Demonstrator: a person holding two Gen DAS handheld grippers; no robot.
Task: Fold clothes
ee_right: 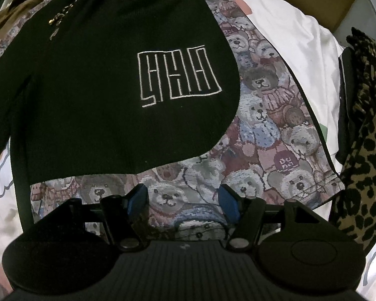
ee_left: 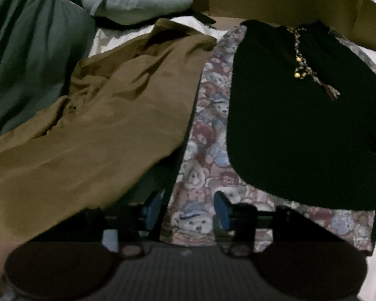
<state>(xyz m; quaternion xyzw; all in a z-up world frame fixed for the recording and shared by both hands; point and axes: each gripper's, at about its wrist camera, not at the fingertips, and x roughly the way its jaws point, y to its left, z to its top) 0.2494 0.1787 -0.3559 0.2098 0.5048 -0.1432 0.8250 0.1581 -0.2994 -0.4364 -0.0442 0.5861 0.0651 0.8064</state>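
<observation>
Black knit garment (ee_right: 107, 80) lies flat on teddy-bear woven cloth (ee_right: 268, 130), white outline embroidery (ee_right: 178, 75) on front, beaded cord (ee_left: 303, 60) at neck. Brown smooth garment (ee_left: 107, 125) rumpled beside cloth's left edge. Leopard-print fabric (ee_right: 363, 150) at right. Left gripper (ee_left: 188, 208) spread, empty. Right gripper (ee_right: 185, 200) spread, empty, above cloth's near edge.

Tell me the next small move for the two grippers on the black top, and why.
Probably lower both to the black top's near hem and pinch its corners. Both the left gripper and right gripper are open and hold nothing, hovering over the bear-print cloth just short of that hem. The top lies flat and unfolded, so gripping it would likely come first.
</observation>
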